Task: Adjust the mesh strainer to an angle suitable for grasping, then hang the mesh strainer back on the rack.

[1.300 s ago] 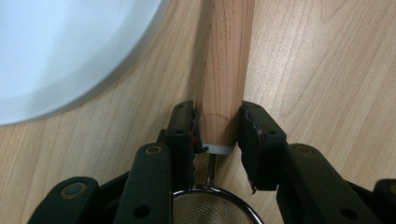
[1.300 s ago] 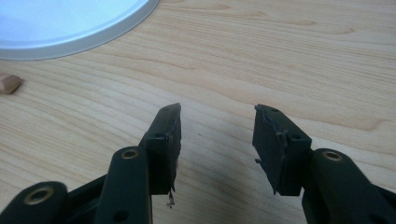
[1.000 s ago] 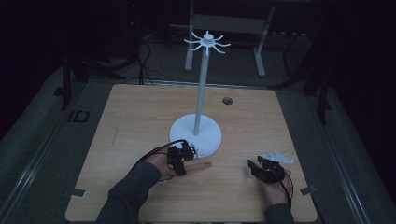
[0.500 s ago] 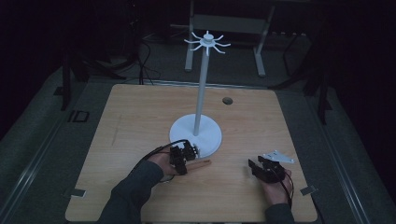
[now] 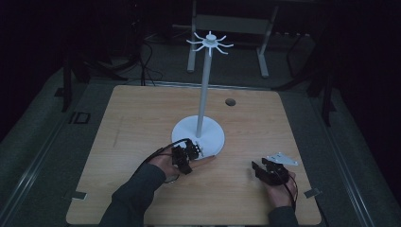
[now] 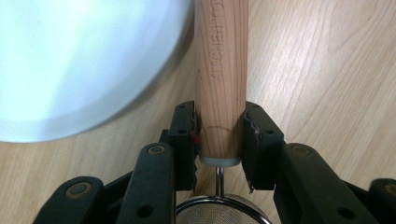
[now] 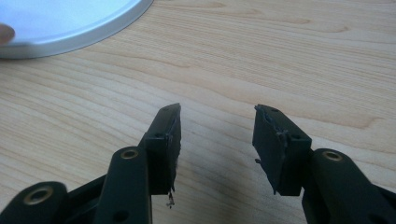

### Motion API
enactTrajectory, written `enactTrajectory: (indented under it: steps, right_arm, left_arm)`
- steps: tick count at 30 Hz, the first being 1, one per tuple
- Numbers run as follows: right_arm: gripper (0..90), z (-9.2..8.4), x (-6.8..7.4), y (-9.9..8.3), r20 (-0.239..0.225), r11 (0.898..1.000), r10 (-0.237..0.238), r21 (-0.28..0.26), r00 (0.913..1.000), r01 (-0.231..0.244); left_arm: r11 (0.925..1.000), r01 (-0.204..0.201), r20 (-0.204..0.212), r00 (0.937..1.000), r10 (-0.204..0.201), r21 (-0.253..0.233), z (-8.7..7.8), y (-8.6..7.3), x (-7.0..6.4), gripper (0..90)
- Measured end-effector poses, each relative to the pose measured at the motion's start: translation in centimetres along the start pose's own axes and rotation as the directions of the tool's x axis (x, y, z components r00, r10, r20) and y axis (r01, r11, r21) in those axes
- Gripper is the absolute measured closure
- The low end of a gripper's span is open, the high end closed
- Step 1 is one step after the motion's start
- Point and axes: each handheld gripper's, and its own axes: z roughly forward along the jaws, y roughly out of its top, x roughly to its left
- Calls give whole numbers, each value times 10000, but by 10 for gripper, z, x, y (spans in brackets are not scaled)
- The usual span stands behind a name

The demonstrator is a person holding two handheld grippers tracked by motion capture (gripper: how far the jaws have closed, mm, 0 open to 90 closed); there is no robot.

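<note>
On the left side of the wooden tabletop (image 5: 142, 118), the person's left hand (image 5: 163, 163) holds the left tongs (image 5: 185, 158) low over the surface, just in front of the round white base of the stand (image 5: 198, 135). In the left gripper view, the left tongs (image 6: 219, 135) are closed on a wooden handle (image 6: 220, 79); both pads (image 6: 187, 135) press against its sides near its lower end. The handle has some letters burned into the wood, but they are too blurred to read. Below the handle, a thin metal stem goes to a round metal mesh strainer (image 6: 222, 210), which is partly cut by the bottom edge. The handle points away from the tongs and lies next to the edge of the white base (image 6: 70, 70). In the high view, the free end of the handle (image 5: 204, 161) shows as a light stick near the base rim.

In the middle, the stand has a thin white pole that rises to a crown of short hooks (image 5: 210, 42).

On the right, the right hand (image 5: 280, 191) holds the right tongs (image 5: 265, 171) near the front edge of the tabletop, well apart from the stand. In the right gripper view, the right tongs (image 7: 217, 135) are wide open and hold nothing; bare wood shows between them, and the rim of the white base (image 7: 70, 28) is at the upper left.
</note>
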Motion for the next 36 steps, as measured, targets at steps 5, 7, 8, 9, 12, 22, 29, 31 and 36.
enactTrajectory:
  steps: [5,7,8,9,12,22,29,31,36]
  right_arm:
    - [511,0,0,0,41,10000,47,-17,10000,-47]
    - [507,0,-1,0,75,10000,55,-4,10000,-55]
    - [507,0,-1,0,84,10000,50,0,10000,-50]
    - [506,0,-1,0,90,10000,47,4,9999,-47]
    - [506,0,0,0,97,10000,47,-19,9999,-47]
    - [507,0,2,-1,120,10000,12,-26,9999,-11]
    - [506,1,3,-1,159,9999,-128,-22,9998,128]
    - [507,1,3,-1,159,9999,-134,-22,9998,134]
    - [506,1,3,-1,192,9999,-169,-27,9997,170]
  left_arm:
    - [9988,221,-356,9991,-236,-431,-7,0,-1,688]
    - [9965,389,-627,9971,-436,-736,-11,0,-1,689]
    - [9965,389,-627,9971,-436,-736,-11,0,-1,689]
    - [9947,489,-724,9958,-555,-899,-14,1,-1,689]
    - [9919,562,-861,9941,-662,-1137,-18,2,-2,689]
    - [9784,773,-1135,9885,-1003,-1919,-31,5,-6,689]
    - [9628,1028,-1422,9797,-1415,-2499,-37,9,-9,689]
    - [9575,1118,-1485,9766,-1553,-2660,-40,10,-9,690]
    - [9463,1240,-1553,9720,-1763,-2985,-46,12,-11,690]
